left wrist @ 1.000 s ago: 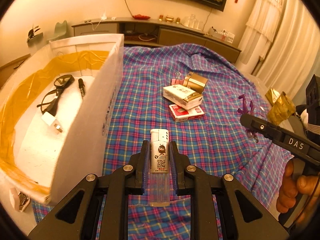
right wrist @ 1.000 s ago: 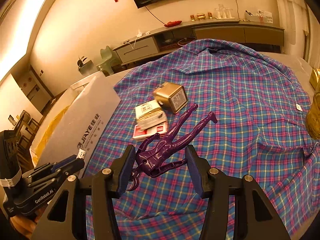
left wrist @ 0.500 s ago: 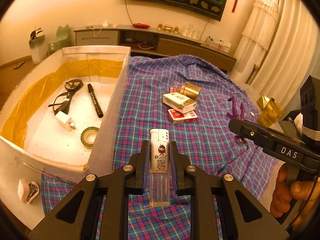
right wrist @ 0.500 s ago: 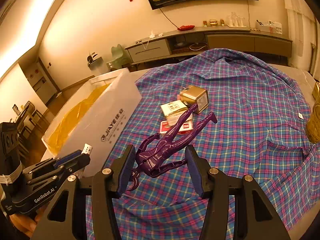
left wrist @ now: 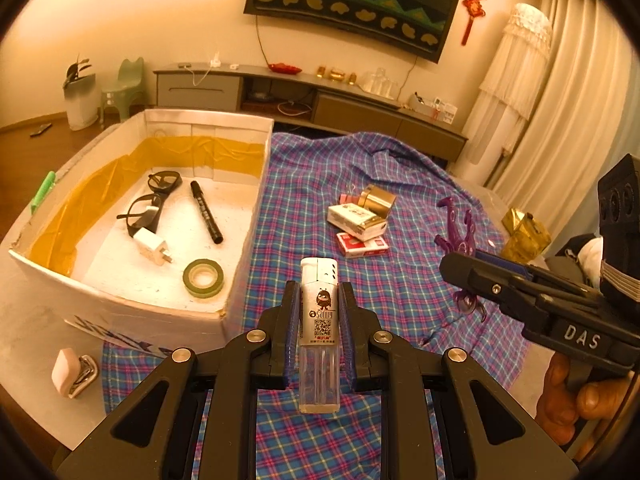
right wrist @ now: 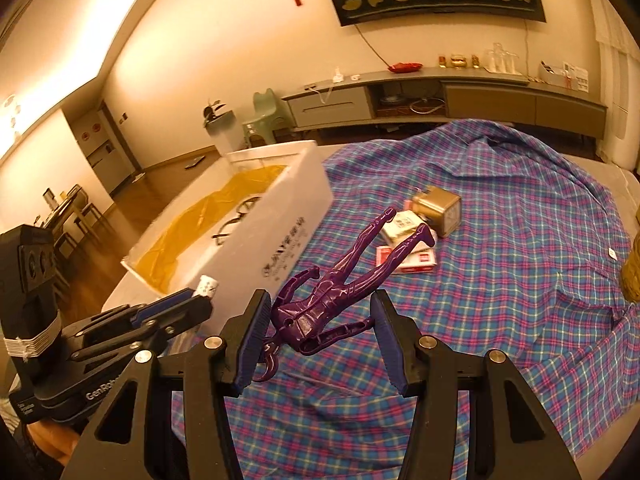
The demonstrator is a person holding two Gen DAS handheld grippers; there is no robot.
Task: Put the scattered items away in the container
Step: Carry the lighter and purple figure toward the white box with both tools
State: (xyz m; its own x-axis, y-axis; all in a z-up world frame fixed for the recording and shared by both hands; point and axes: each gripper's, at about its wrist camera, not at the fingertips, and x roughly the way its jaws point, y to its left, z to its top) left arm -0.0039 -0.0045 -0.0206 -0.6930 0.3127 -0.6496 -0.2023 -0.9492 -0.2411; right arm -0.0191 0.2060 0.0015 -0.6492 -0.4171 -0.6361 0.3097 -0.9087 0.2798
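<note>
on clamped lighter (left wrist: 319,320): "sanny" label

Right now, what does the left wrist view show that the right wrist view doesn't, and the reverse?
Only the left wrist view: the box floor with a marker, a white charger plug and a green tape roll, plus the full lighter gripped by the left gripper.

Only the right wrist view: the whole purple figure held in the right gripper.

Both: the white box, glasses, card packs, gold tin and plaid cloth.
</note>
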